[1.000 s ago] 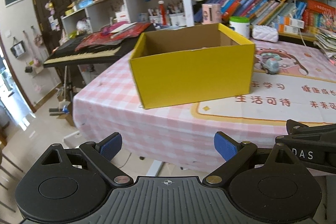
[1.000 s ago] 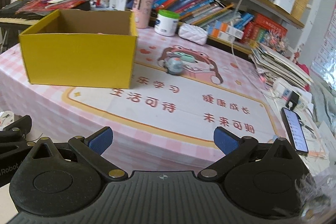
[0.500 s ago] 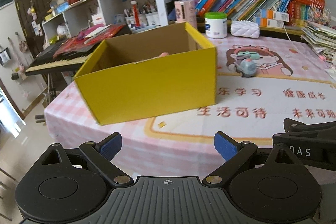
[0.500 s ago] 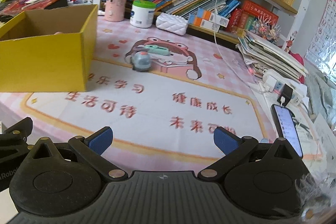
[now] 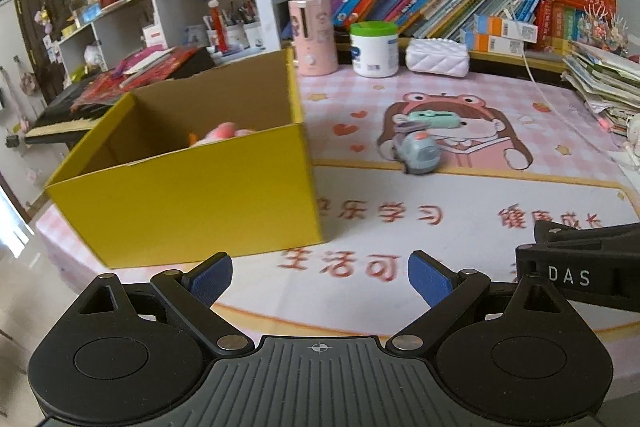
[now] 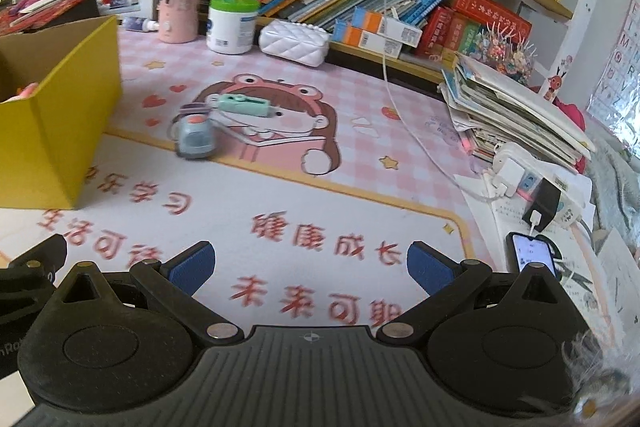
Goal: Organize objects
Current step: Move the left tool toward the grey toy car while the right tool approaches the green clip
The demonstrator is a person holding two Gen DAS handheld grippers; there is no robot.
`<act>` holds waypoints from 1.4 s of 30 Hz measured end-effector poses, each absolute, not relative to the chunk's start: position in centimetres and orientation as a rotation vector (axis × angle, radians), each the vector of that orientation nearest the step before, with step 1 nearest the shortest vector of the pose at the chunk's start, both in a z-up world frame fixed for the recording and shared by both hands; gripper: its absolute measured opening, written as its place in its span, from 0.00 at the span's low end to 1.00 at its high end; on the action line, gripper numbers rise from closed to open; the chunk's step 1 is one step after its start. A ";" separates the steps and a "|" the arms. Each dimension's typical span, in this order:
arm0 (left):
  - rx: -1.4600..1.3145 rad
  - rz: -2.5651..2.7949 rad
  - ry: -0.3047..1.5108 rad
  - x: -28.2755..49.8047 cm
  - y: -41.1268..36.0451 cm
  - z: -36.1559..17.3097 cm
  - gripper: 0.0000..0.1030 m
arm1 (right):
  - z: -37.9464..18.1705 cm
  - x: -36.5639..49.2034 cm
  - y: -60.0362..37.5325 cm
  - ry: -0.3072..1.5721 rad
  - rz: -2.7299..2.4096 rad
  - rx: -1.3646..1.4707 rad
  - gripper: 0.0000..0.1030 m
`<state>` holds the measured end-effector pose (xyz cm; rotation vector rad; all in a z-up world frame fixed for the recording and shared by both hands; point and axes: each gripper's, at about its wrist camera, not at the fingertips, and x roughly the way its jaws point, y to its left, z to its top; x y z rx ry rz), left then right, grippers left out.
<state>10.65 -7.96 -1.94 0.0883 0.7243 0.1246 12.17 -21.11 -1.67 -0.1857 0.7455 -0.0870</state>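
Sitting at the left of the left wrist view, the yellow box (image 5: pixel 192 195) is standing open-topped on the counter (image 5: pixel 480 227), with a pink thing (image 5: pixel 224 133) peeking above its near wall; what it is cannot be told. Right of the box, at mid-frame, a grey toy (image 5: pixel 418 151) is lying beside a mint-green gadget (image 5: pixel 430 119), whose long axis is running left to right. Both the left tongs (image 5: pixel 320 277) and the right tongs (image 6: pixel 310 267) are hovering spread apart, gripping nothing.
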 end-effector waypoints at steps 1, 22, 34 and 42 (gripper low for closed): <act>0.086 0.123 0.725 10.9 -8.4 -2.0 0.94 | -1.7 12.5 -21.6 0.747 -0.086 -0.185 1.00; 0.093 0.123 0.707 15.0 -15.3 -1.9 0.89 | -2.2 17.5 -29.2 0.737 -0.025 -0.122 0.93; 0.094 0.139 0.696 18.6 -16.1 -1.8 0.60 | -0.7 20.3 -31.5 0.684 0.068 0.030 0.66; 0.044 0.142 0.727 22.3 -16.4 -3.1 0.56 | -0.8 22.1 -32.0 0.680 0.079 0.036 0.66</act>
